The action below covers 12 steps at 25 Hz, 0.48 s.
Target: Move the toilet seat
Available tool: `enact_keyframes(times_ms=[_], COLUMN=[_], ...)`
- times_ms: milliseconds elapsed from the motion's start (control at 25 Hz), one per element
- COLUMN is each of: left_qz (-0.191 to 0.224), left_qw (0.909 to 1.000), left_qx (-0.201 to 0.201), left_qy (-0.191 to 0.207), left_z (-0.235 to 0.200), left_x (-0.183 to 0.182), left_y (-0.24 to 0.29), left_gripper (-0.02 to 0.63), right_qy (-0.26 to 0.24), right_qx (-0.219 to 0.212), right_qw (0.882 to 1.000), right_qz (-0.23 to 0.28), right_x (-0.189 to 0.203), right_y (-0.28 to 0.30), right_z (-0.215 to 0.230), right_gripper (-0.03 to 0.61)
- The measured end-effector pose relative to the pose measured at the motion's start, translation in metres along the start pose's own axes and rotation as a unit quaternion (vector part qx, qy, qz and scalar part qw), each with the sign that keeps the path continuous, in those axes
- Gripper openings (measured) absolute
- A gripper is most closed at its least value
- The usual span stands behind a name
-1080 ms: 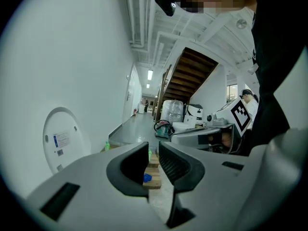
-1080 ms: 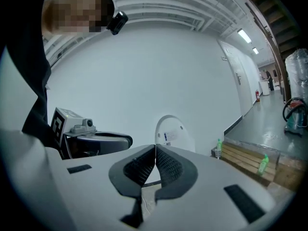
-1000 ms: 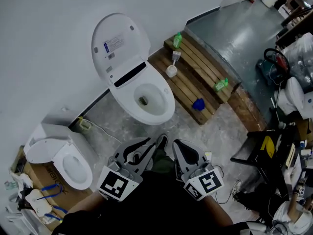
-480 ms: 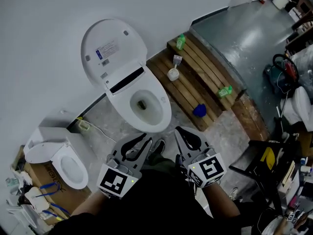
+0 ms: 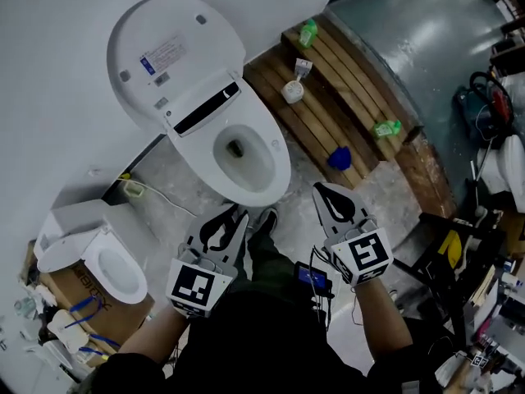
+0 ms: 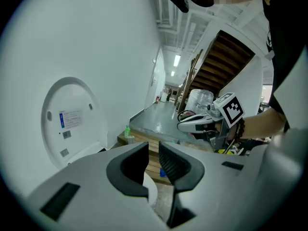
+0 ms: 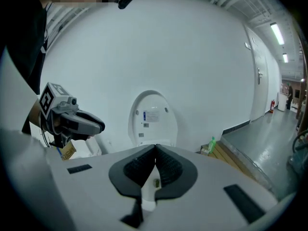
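Left gripper view: the left tongs [image 6: 153, 147] are standing slightly apart, with a narrow gap between the pads and nothing in it. The right tongs [image 7: 155, 149] are sitting closed, tip to tip and empty.

Head view: both tongs are hovering side by side in front of the person, near the front of the toilet bowl [image 5: 246, 150] and touching nothing. The toilet seat [image 5: 168, 52] is standing raised. It is leaning back towards the white wall behind the bowl, and its labelled underside is facing the tongs.

Right of the bowl, a wooden platform [image 5: 328, 109] is carrying a green bottle [image 5: 308, 33] at its far end, a white brush holder [image 5: 291, 91], a blue object [image 5: 340, 158] and a second green bottle [image 5: 385, 127]. Off to the left, a smaller toilet [image 5: 98, 257] is sitting by a cardboard box [image 5: 61, 294].
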<state>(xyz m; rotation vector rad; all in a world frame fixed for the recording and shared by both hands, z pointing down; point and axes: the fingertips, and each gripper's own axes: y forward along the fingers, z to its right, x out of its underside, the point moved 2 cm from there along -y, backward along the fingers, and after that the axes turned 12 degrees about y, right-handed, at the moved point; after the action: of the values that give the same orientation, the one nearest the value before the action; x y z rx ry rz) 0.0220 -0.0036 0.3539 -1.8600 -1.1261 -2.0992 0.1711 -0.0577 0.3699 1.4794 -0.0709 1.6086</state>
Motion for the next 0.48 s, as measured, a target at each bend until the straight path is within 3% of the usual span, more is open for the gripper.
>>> enact_keyframes(times_ms=[240, 480], left_qz=[-0.054, -0.102], left_qw=[0.9984, 0.9946], left_qx=[-0.002, 0.004], left_qy=[-0.016, 0.02], left_z=[-0.016, -0.008], left_x=[0.076, 0.152], left_y=[0.043, 0.077], left_gripper=[0.077, 0.076], right_qy=[0.003, 0.003], right_qx=[0.0, -0.016], right_qw=[0.998, 0.993], right_qz=[-0.066, -0.12], right_x=[0.074, 0.14], right_y=[0.061, 0.098], right_z=[0.037, 0.058], right_gripper=[0.029, 0.029])
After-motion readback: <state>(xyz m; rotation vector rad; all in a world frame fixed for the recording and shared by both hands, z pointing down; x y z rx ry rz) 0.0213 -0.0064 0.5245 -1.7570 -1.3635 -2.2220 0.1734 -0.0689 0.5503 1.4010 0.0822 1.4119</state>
